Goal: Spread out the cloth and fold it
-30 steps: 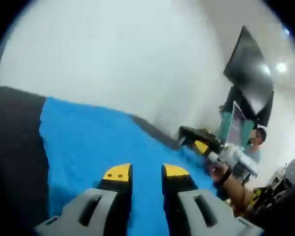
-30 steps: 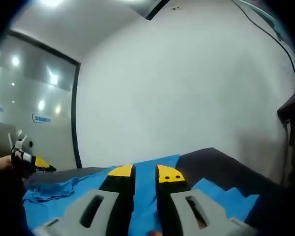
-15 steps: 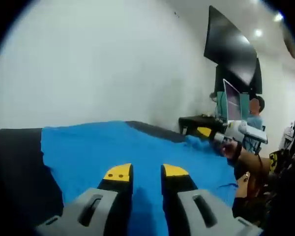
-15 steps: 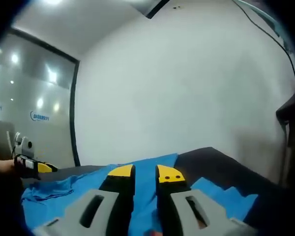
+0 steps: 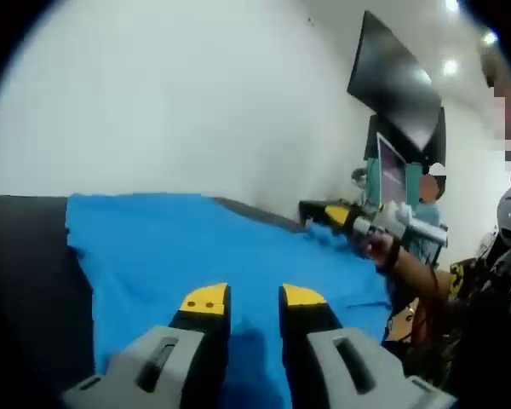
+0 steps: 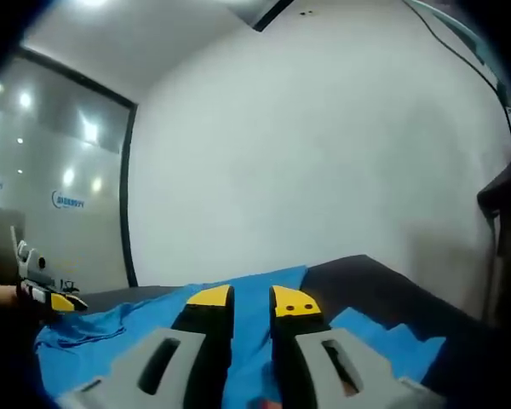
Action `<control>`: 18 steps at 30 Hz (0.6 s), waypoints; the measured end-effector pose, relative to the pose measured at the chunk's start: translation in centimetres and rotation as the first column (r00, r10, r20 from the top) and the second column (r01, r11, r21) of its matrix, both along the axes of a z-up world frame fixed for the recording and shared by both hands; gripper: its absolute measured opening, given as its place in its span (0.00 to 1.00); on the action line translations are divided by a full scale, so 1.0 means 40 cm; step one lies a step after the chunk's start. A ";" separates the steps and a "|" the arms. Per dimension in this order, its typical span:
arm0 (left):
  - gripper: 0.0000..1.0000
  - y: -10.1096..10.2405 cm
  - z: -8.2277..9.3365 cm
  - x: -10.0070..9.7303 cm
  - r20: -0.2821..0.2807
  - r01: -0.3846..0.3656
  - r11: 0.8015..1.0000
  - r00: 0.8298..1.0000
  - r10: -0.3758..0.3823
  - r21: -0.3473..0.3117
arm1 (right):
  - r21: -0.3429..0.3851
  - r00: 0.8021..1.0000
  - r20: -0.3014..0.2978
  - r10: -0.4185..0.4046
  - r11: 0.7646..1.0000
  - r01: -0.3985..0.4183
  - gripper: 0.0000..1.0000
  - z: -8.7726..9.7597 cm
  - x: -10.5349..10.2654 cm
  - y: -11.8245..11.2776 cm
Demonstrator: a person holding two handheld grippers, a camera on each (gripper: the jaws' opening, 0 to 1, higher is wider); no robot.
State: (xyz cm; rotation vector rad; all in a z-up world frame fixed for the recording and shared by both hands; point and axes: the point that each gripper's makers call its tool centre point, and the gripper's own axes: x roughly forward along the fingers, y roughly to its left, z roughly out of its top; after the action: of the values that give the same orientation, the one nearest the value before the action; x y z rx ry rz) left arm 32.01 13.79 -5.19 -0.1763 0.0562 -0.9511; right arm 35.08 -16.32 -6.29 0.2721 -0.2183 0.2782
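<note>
A bright blue cloth (image 5: 196, 247) lies spread over a dark table (image 5: 25, 281). My left gripper (image 5: 254, 298) is low over its near edge, yellow-tipped jaws nearly together with cloth between them. At the cloth's far right edge is my right gripper (image 5: 328, 213), held by a hand (image 5: 392, 256). In the right gripper view the right gripper (image 6: 251, 300) has its jaws close together on the blue cloth (image 6: 111, 341). The left gripper (image 6: 51, 300) sits at the cloth's bunched far-left corner. Dark table (image 6: 383, 294) shows to the right.
A white wall rises behind the table. A black screen (image 5: 396, 85) hangs at the upper right, with another person (image 5: 426, 200) beneath it. A glass partition (image 6: 51, 170) stands on the left of the right gripper view, and a dark object (image 6: 504, 192) at its right edge.
The left gripper view has swung level, and the cloth now lies flatter and wider. In the right gripper view the left gripper has dropped a little and drifted left.
</note>
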 end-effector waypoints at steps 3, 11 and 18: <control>0.25 0.054 0.069 0.032 0.082 -0.074 0.995 0.993 0.080 -0.072 | 0.000 1.000 0.003 -0.001 1.000 0.001 0.14 0.001 0.000 -0.002; 0.24 0.154 0.026 0.087 0.016 -0.199 0.972 0.979 0.202 -0.124 | -0.253 0.943 -0.180 -0.279 0.940 0.230 0.21 -0.039 -0.070 -0.049; 0.24 0.151 -0.004 0.063 0.011 -0.185 0.978 0.982 0.187 -0.097 | -0.179 0.900 -0.279 -0.334 0.939 0.293 0.35 -0.114 -0.117 -0.052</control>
State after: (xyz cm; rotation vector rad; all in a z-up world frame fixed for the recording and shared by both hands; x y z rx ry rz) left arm 34.54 19.81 -5.37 -0.2562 -0.0246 -0.7689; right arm 30.41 -18.38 -10.86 0.1405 0.0658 -0.0730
